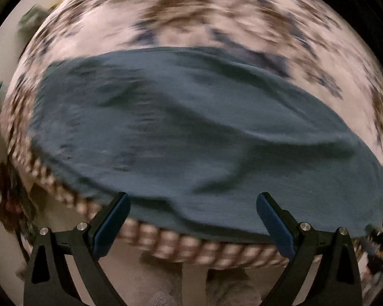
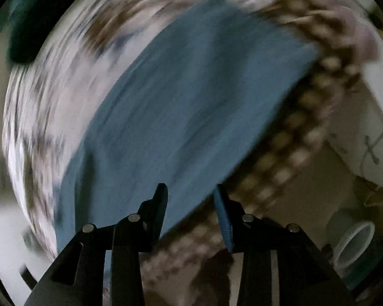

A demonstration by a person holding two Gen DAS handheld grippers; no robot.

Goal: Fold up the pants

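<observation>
Left wrist view: blue pants (image 1: 191,132) cover a patterned bedspread (image 1: 191,12); both hand-held grippers gape, holding nothing.

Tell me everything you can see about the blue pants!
The pants are one plain blue-grey colour and look like soft cloth. They lie spread out with a few long wrinkles on a patterned bedspread, reaching its checkered edge. The picture is blurry, so no pockets or seams show. Neither gripper holds them.

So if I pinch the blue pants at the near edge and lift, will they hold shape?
Probably not. The blue pants lie in soft wrinkles, so they'll likely droop and drag. They reach the patterned bedspread's edge, so a pull may slide them off.
</observation>
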